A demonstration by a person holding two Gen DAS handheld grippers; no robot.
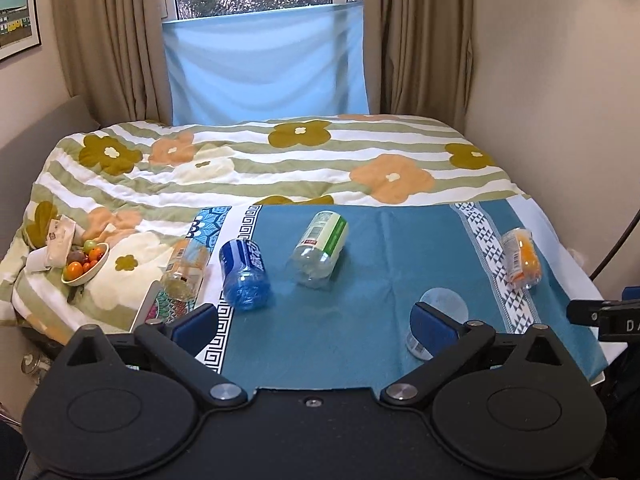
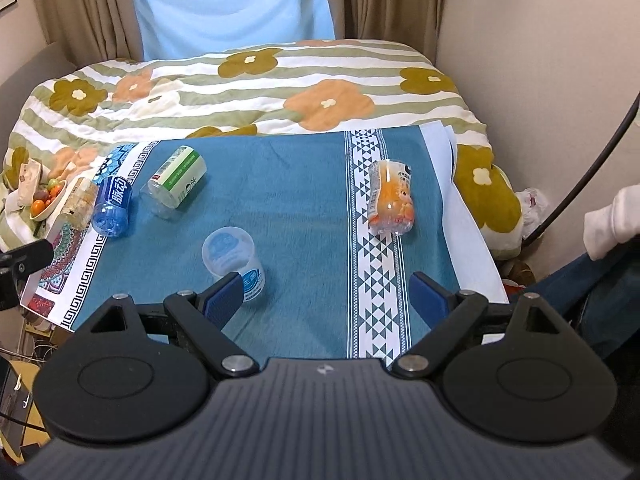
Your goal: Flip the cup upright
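Two claws hang over a bed with a flowered quilt, and on its near part lies a blue cloth with patterned white bands. Both the left claw and the right claw have their blue pads spread wide apart, gripping nothing.

Four bottles lie on their sides on the cloth: a green-labelled one, a blue one, a clear one at the cloth's left edge, and an orange one on the right white band. A bowl of small fruit sits on the quilt, left of the cloth.

The cup, clear plastic with a blue print, stands mouth-down on the cloth, near the front. In the right view it is just past the left pad, which overlaps its lower rim; whether they touch is unclear. In the left view the cup sits behind the right pad.
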